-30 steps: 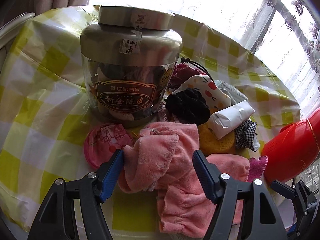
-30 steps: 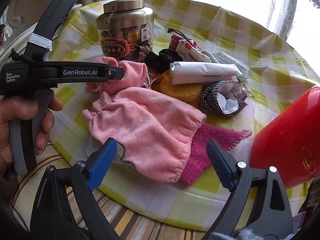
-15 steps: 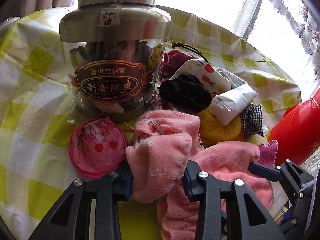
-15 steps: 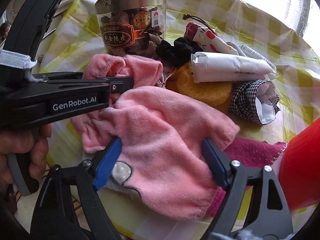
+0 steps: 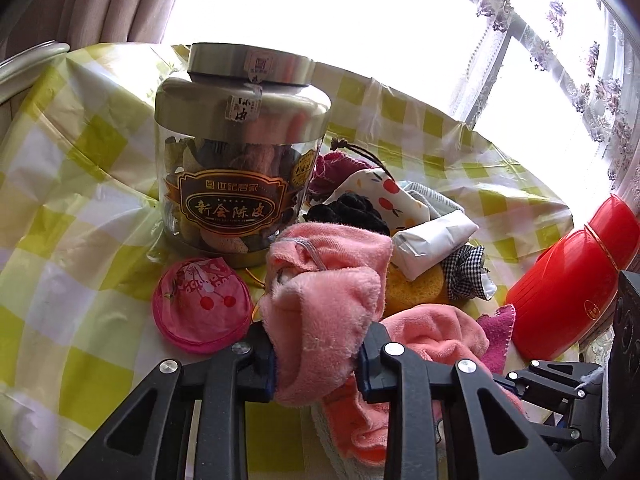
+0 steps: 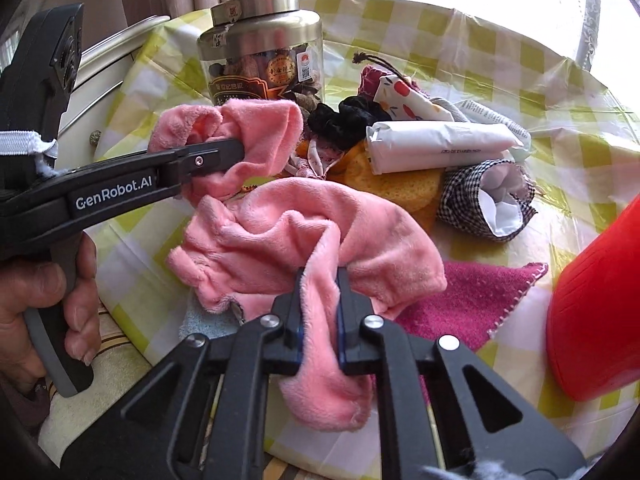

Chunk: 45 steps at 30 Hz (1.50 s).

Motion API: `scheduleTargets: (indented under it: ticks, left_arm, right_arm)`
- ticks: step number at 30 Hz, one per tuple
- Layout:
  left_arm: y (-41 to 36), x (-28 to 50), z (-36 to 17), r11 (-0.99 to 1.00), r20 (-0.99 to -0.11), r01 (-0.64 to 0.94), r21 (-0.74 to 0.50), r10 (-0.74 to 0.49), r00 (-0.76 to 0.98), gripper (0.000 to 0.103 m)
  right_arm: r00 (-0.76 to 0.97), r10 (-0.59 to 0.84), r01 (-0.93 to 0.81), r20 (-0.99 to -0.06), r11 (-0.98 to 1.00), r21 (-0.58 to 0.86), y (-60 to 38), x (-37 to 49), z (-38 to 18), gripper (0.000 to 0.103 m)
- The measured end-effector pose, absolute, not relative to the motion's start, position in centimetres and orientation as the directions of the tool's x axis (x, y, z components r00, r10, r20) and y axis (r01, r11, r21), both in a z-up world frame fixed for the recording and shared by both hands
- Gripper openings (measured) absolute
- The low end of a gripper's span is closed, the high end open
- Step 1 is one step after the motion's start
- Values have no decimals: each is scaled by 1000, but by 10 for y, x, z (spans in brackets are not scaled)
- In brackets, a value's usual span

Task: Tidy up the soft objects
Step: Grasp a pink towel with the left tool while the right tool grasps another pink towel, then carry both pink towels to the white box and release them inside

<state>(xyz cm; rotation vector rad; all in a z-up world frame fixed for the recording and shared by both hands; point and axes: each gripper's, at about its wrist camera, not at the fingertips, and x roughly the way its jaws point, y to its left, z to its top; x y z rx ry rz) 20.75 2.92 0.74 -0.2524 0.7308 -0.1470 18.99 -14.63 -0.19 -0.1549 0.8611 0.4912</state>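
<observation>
Right gripper: jaws have just been closing and now pinch a fold of the pink towel at its near edge; fabric bulges above and below the pads.
Left gripper: jaws have just been closing, narrow now, clamped on the towel's other bunched end, which is raised off the table; in the right view it reaches in from the left, held by a hand.
Table: round, under a yellow-and-white checked plastic cover; a bright window lies behind it.
Towel: stretched between the two grippers at the near side of the table, the middle still lying on the cover and over a magenta cloth.
Jar: tall, clear, metal lid, dark label, upright behind the towel.
Red container: at the right edge of the table, just beside the magenta cloth.
Pile: behind the towel lie a white roll on a yellow sponge, a black scrunchie, a fruit-print pouch and a checked pouch, all touching or nearly so.
Pink disc: flat, cherry print, in front of the jar, just left of the left gripper's towel end.
</observation>
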Motion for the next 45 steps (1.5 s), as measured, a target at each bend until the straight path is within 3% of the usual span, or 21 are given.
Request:
scheduleTargets:
  ticks: [22, 32, 45]
  left_arm:
    - [7, 145, 39, 947, -570, 83, -311, -255, 781, 29]
    - [-40, 115, 47, 930, -580, 190, -315, -347, 737, 29]
    - [-145, 88, 58, 871, -609, 397, -289, -487, 625, 29]
  right_arm:
    - [658, 279, -325, -700, 943, 71, -244, 110, 58, 13]
    - [678, 197, -202, -708, 976, 79, -316, 68, 61, 13]
    - [698, -16, 87, -716, 994, 63, -447, 27, 67, 13]
